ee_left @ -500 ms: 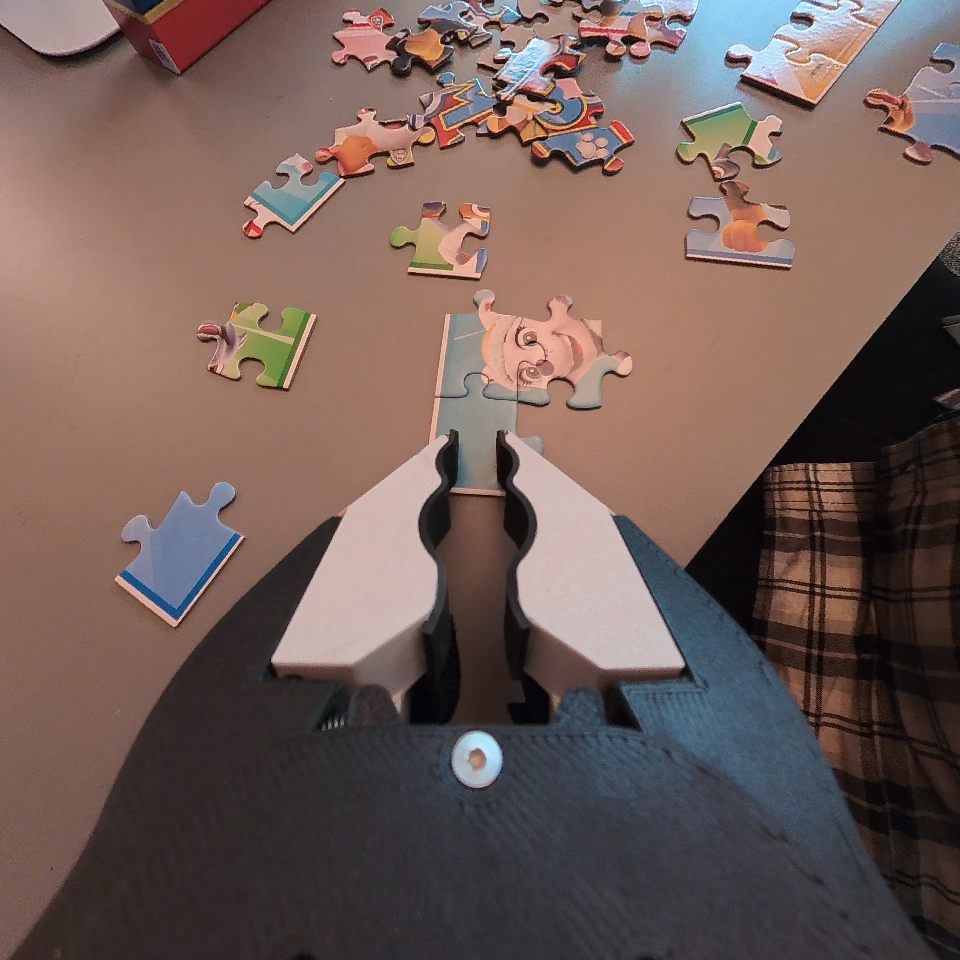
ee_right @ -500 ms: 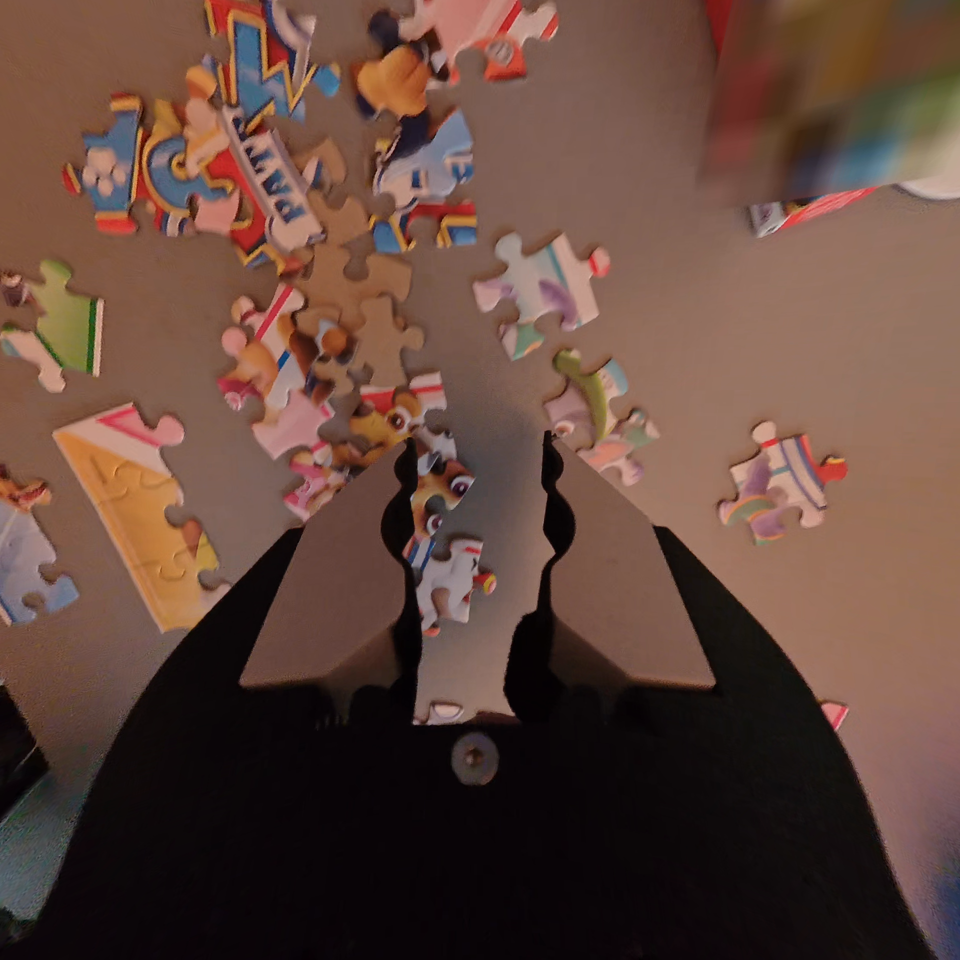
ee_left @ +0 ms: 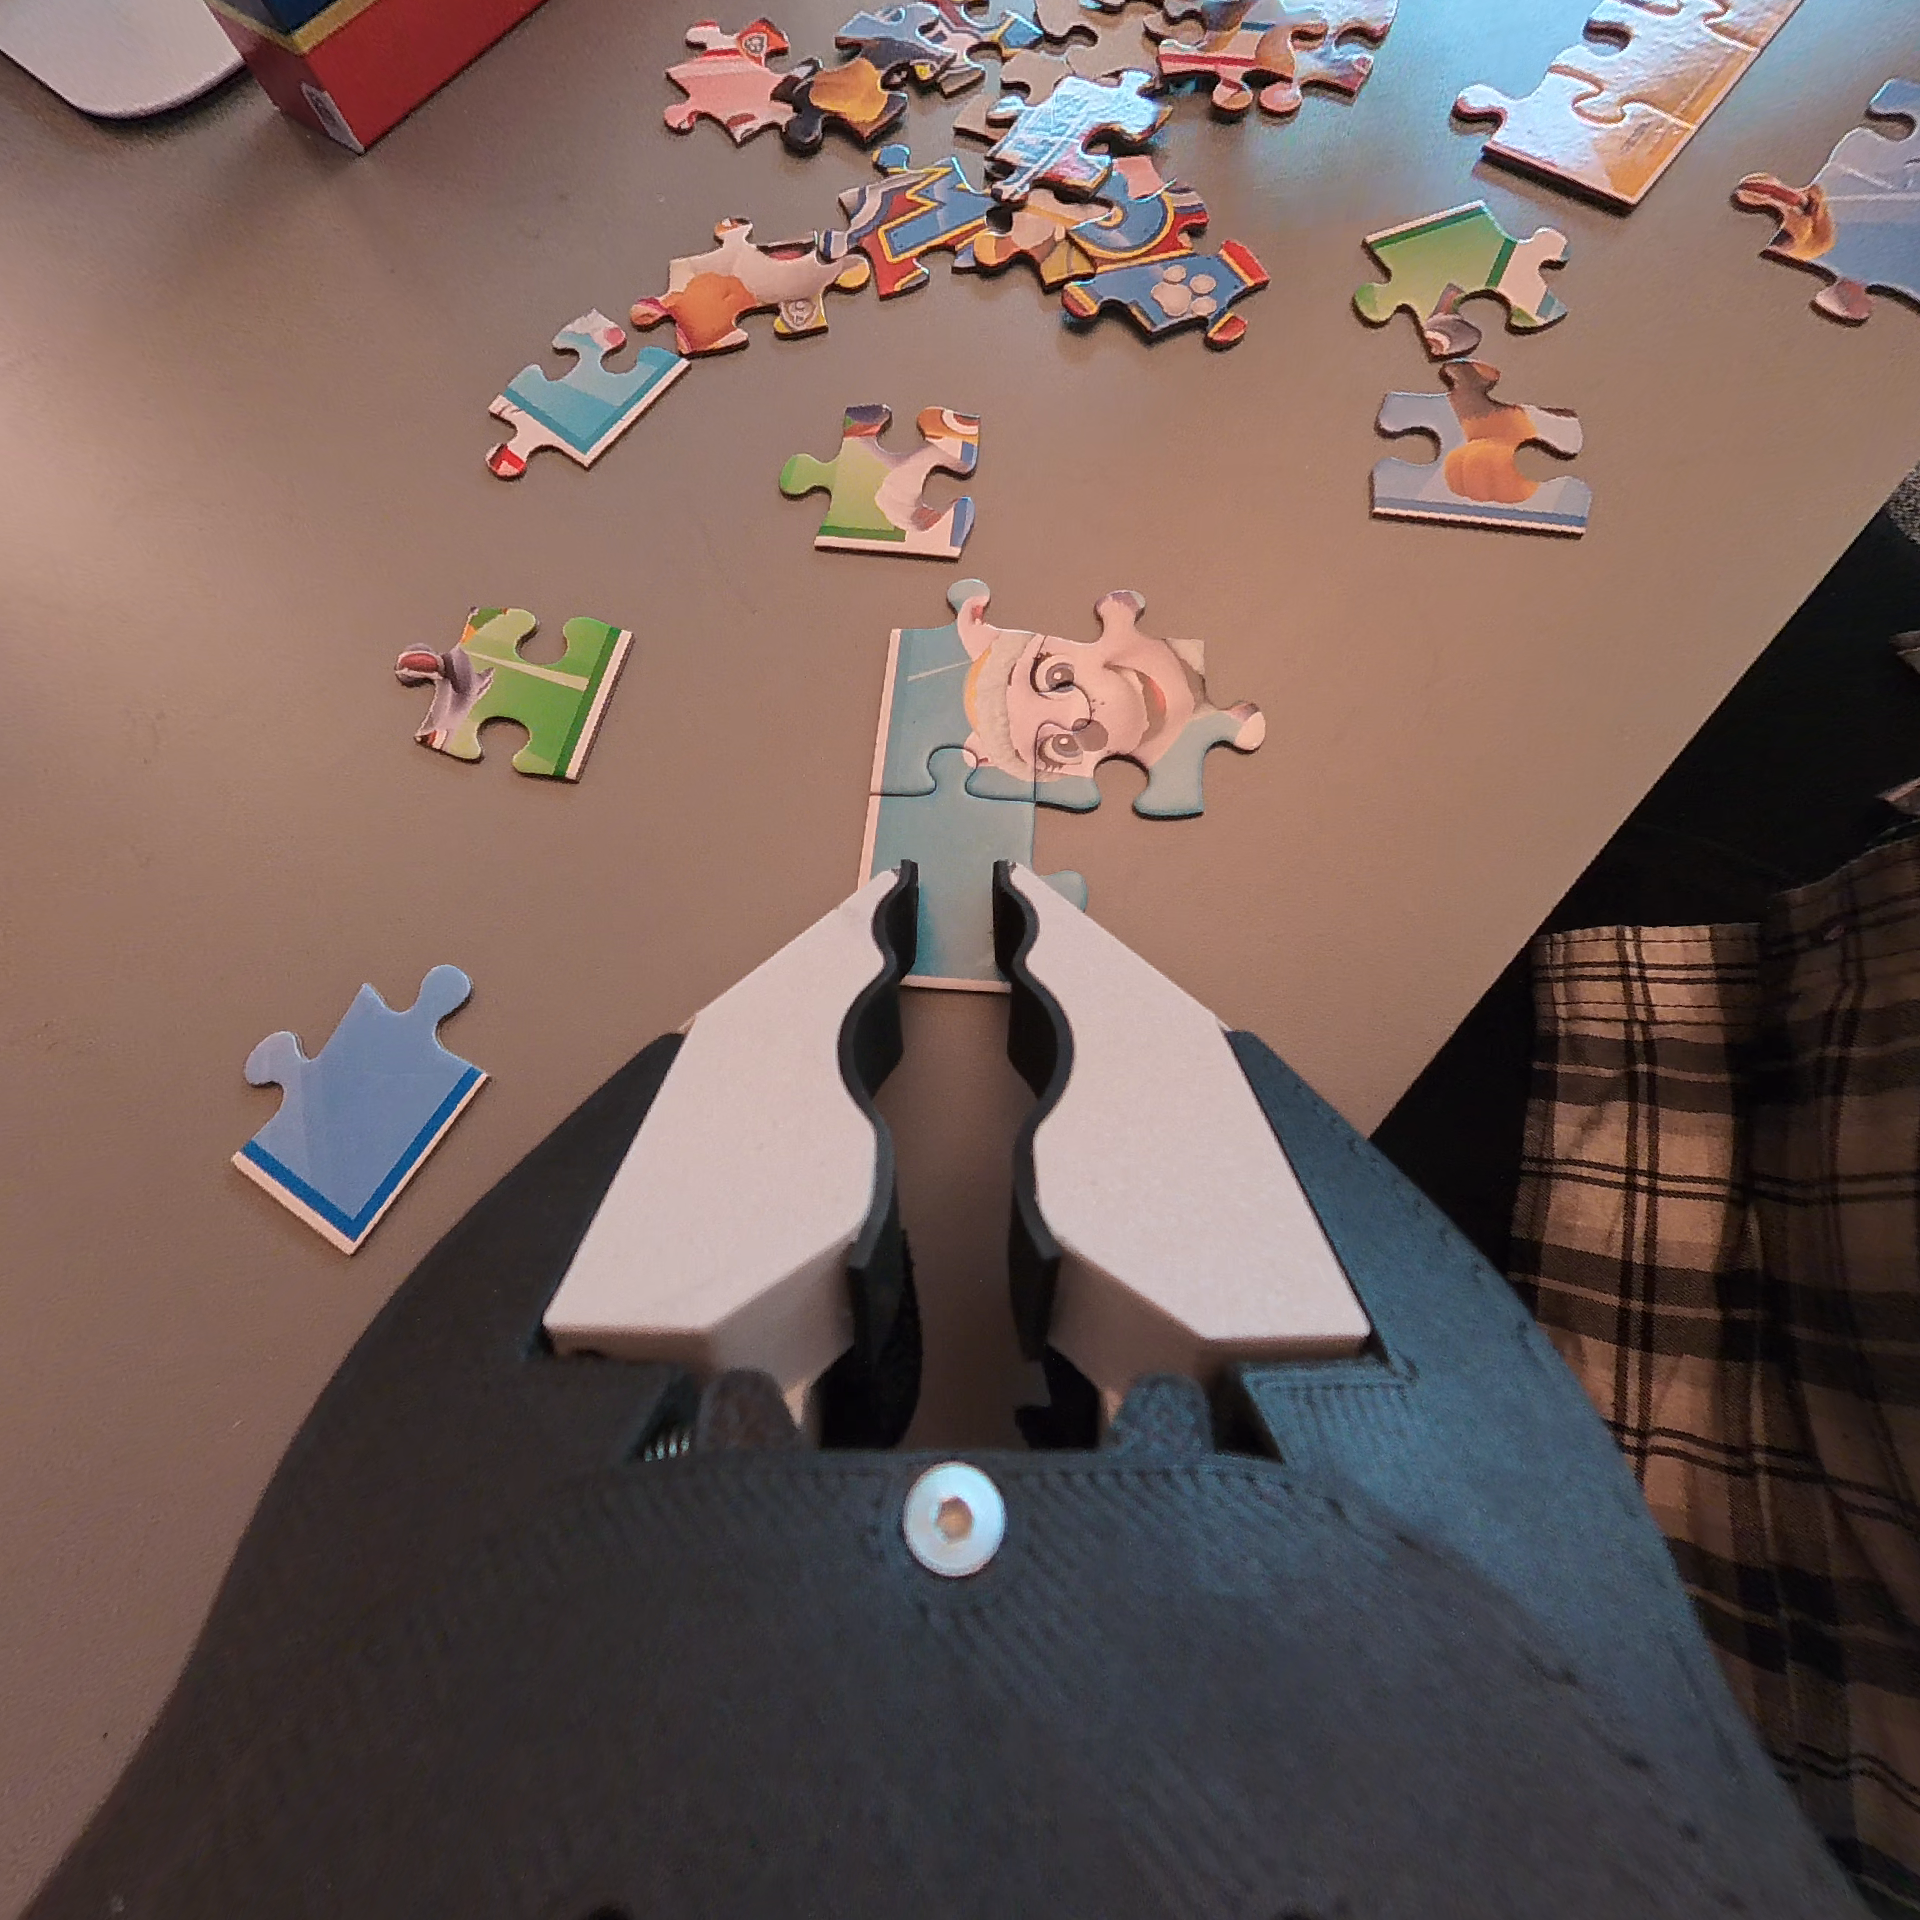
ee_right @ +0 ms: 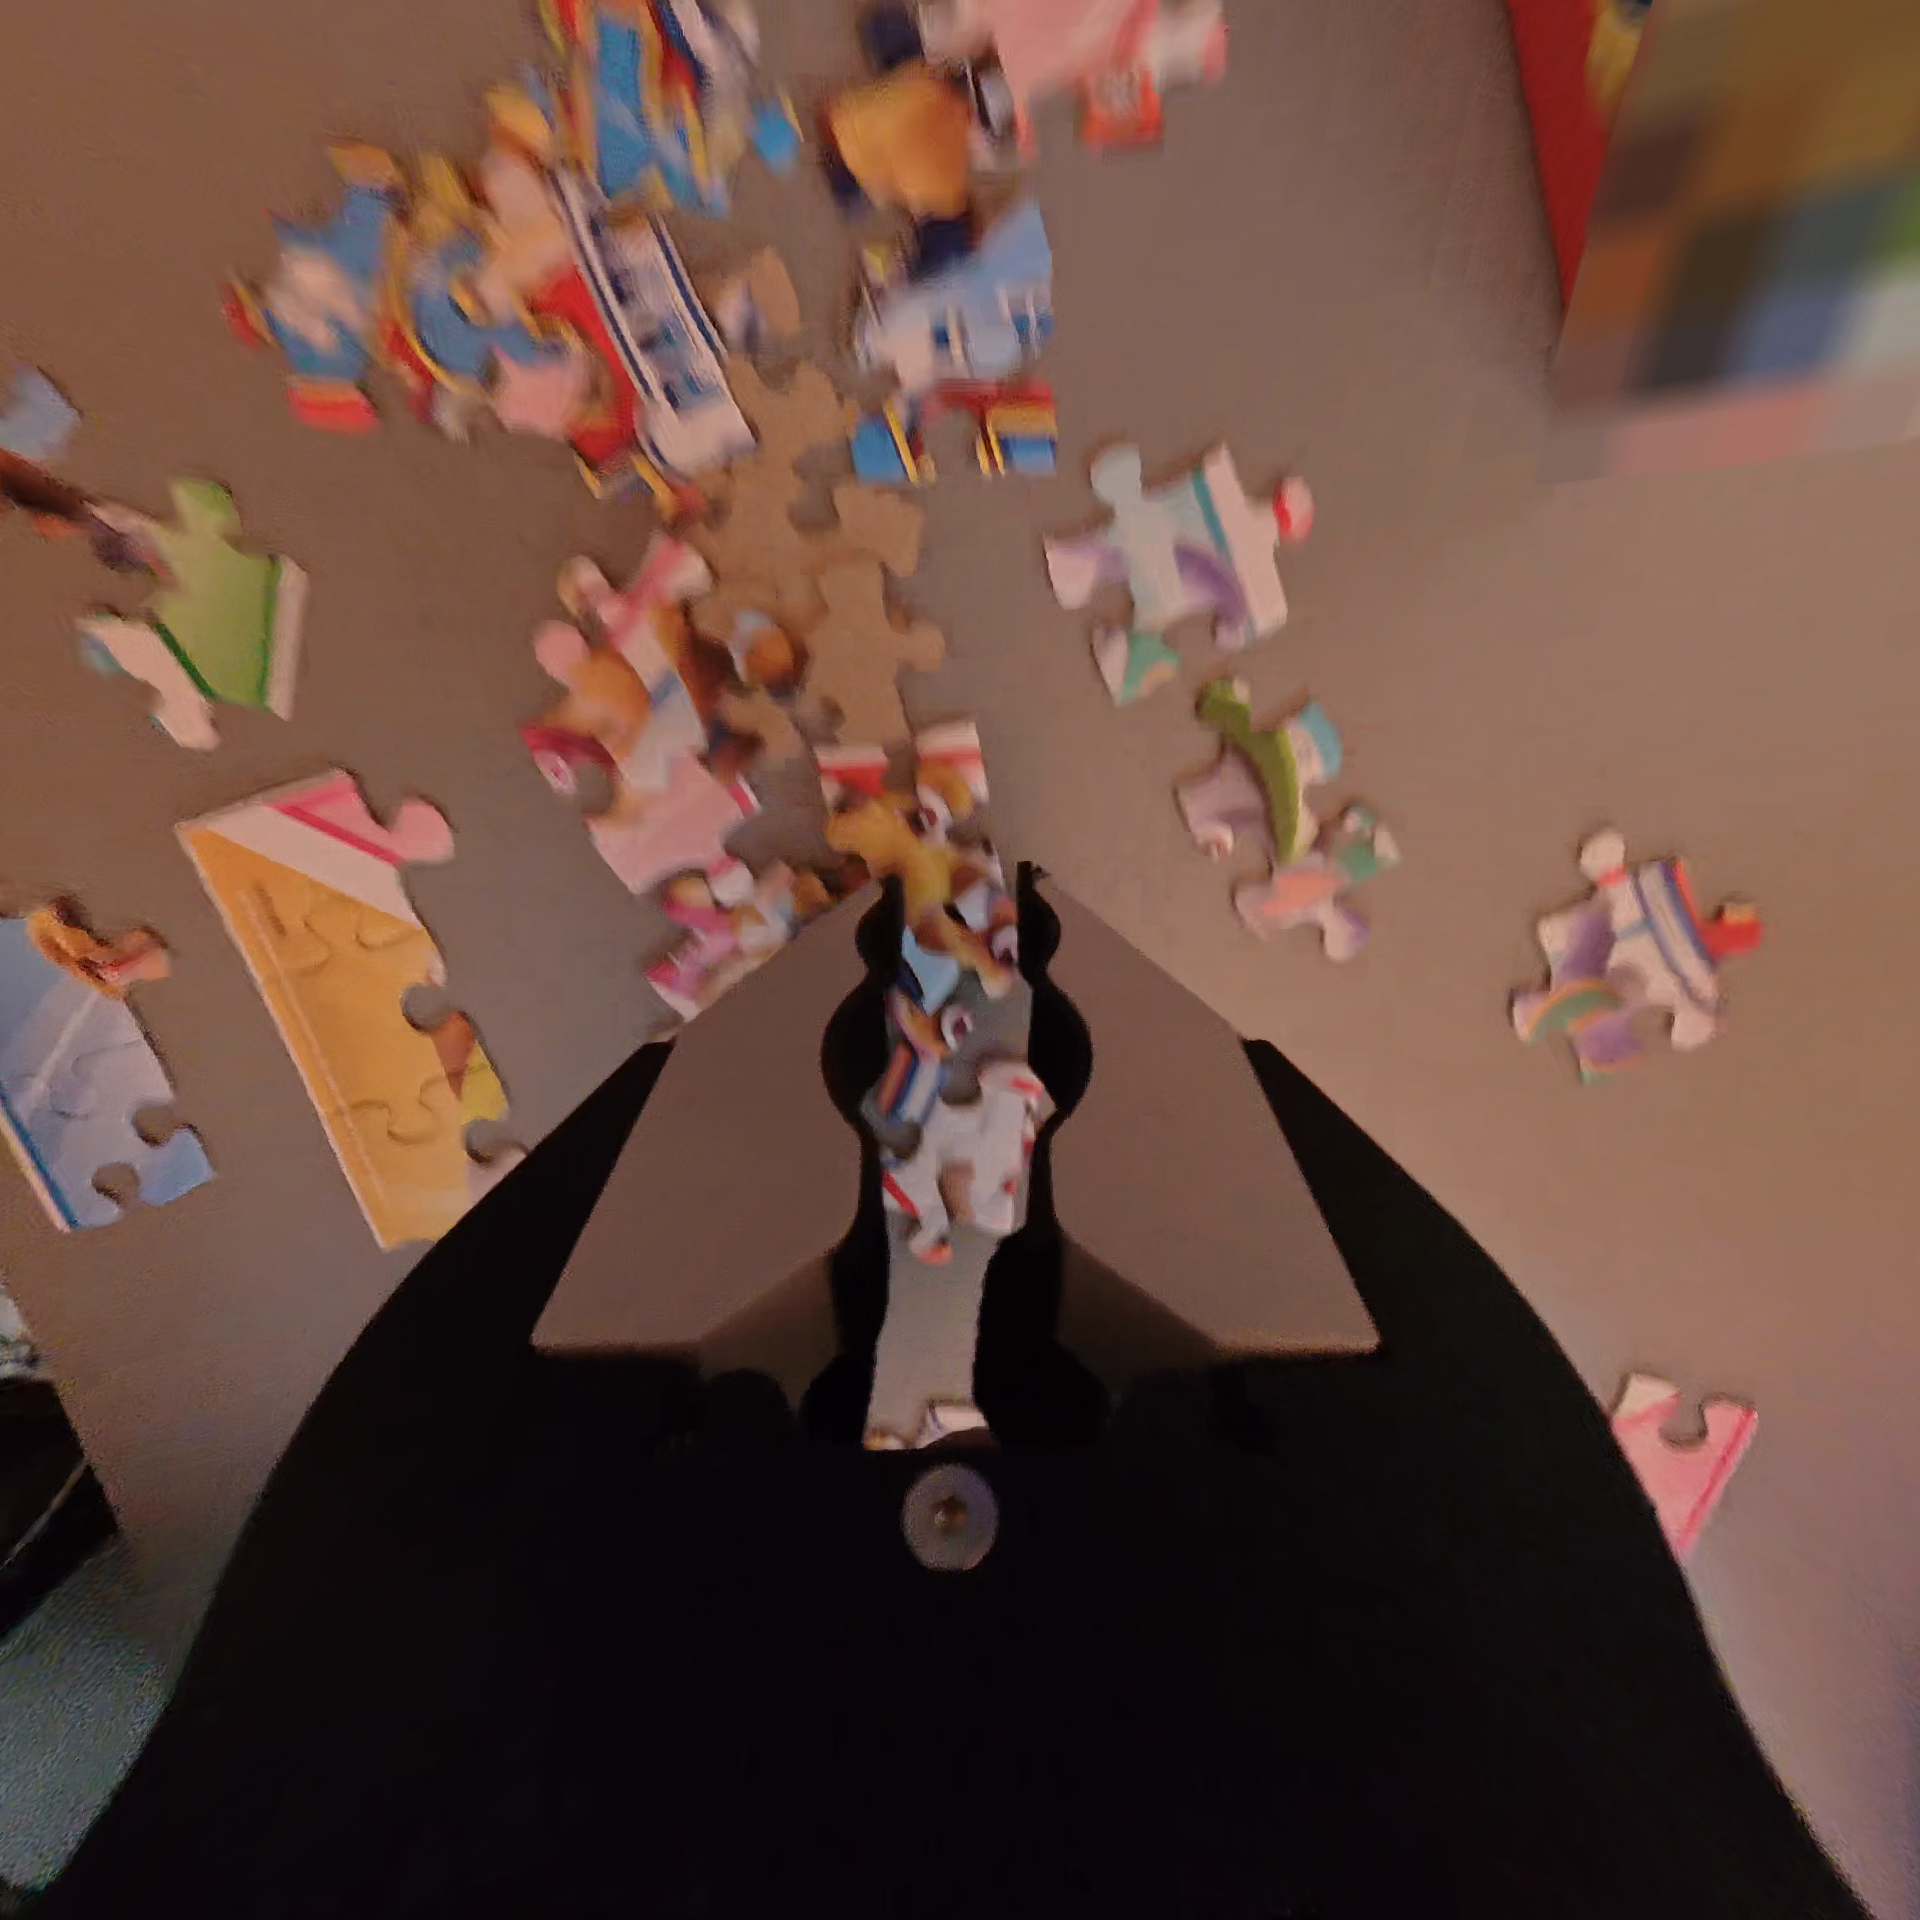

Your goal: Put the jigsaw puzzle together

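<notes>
Jigsaw puzzle pieces (ee_left: 1049, 187) scattered all over grey table (ee_left: 260, 416), small joined teal chunk (ee_left: 977, 769) near front edge. Left gripper (ee_left: 954, 871) slightly parted, tips over chunk's near end, not clamping. Right gripper (ee_right: 954, 881) closed round dog-picture piece (ee_right: 951, 1039), view blurry. Red box (ee_left: 353, 52) back left.

No readable text anywhere. Red box (ee_left: 364, 62), upper left of left wrist view: small printed patch on its side, too small to make out. Colourful lettered puzzle pieces (ee_left: 1039, 229), top centre of same view: logo-style letters split across pieces, not legible as words. Right wrist view blurred; pile of pieces (ee_right: 623, 312) at upper left shows lettering, unreadable.
</notes>
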`<state>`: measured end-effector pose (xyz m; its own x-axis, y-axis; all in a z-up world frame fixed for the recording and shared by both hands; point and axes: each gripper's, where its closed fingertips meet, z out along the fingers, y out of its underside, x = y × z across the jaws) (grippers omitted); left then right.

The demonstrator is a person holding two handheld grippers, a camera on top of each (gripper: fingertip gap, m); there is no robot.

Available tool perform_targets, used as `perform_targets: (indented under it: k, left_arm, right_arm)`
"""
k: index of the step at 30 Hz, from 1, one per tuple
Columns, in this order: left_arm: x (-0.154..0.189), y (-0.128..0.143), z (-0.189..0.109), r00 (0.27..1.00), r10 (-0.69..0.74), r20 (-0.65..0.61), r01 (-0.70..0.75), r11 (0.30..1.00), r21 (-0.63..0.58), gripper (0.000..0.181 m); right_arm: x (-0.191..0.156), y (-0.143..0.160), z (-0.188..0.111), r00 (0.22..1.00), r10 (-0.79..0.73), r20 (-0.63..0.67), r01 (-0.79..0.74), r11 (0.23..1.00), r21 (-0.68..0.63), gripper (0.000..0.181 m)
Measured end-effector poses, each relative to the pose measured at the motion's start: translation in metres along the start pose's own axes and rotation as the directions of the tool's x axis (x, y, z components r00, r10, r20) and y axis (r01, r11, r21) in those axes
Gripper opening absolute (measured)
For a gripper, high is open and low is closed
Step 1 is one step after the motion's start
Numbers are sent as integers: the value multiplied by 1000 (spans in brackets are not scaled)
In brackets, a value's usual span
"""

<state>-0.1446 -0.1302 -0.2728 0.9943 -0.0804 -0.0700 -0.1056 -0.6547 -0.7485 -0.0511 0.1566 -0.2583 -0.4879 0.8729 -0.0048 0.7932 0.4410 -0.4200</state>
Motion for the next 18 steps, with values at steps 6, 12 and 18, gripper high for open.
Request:
perform_targets:
  k: [6, 12, 18]
  left_arm:
    - [0, 0, 0, 1000, -3, 1, 3, 1000, 0, 14]
    - [0, 0, 0, 1000, 1, 4, -1, 1000, 2, 14]
    - [0, 0, 0, 1000, 2, 2, -2, 1000, 2, 14]
  right_arm:
    - [-16, -26, 30, 999, -37, 23, 38, 999, -39, 43]
    - [-16, -32, 34, 990, 82, 117, -87, 995, 41, 12]
    - [-13, -26, 31, 990, 94, 102, -100, 994, 50, 12]
